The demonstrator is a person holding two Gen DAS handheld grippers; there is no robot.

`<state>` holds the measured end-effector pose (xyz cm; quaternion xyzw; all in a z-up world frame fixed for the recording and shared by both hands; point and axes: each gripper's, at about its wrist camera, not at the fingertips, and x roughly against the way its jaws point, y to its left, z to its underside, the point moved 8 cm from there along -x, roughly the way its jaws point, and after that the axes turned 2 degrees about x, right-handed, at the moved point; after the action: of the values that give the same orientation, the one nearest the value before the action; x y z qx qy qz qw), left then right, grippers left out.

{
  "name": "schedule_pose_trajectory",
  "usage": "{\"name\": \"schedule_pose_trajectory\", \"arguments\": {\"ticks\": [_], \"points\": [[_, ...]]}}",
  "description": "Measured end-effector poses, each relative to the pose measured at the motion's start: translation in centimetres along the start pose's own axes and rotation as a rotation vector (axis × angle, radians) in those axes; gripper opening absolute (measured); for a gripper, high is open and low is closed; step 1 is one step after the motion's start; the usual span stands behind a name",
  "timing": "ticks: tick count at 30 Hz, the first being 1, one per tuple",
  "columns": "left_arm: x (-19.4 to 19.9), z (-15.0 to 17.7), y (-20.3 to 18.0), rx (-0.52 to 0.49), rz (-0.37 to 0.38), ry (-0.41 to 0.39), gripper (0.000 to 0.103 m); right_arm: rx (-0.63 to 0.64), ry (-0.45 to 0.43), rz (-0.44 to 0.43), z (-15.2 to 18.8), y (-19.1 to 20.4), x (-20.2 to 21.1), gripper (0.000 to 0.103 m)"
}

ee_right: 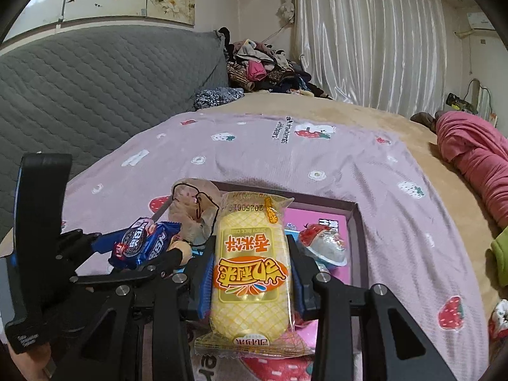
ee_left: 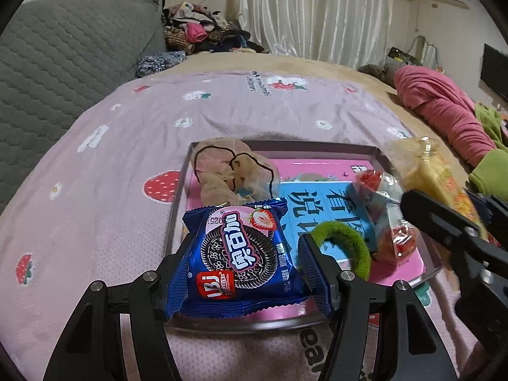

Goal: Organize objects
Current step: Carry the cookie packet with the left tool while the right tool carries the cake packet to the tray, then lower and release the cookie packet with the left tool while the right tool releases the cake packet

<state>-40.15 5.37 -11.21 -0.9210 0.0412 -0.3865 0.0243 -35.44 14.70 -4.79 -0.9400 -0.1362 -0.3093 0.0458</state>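
Covering bed (ee_left: 285, 60), strawberry-print pink sheet (ee_left: 222, 111)

We note soft, even indoor light in both views, a little dim. The curtain (ee_left: 304, 9) glows pale, with sheen on its folds. Shadows under the tray (ee_left: 177, 197) are faint. Glare sits on the yellow wrapper (ee_right: 250, 273). Fisheye bending curves the bed (ee_left: 95, 158); dark vignette fills the corners. Near parts are sharp; the right edge in the left view blurs.
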Motion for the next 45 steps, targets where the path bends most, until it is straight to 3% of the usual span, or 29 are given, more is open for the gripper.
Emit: {"name": "schedule_pose_trajectory", "arguments": {"ticks": [12,45], "points": [[-2.4,1.6,-1.5,-0.049,0.015,0.041,0.066,0.042,0.053,-0.003,1.5,0.0,-4.4,0.039],[-3.1,2.4,-2.2,-0.115,-0.061,0.021,0.067,0.000,0.181,-0.003,4.2,-0.9,-6.9,0.039]]}}
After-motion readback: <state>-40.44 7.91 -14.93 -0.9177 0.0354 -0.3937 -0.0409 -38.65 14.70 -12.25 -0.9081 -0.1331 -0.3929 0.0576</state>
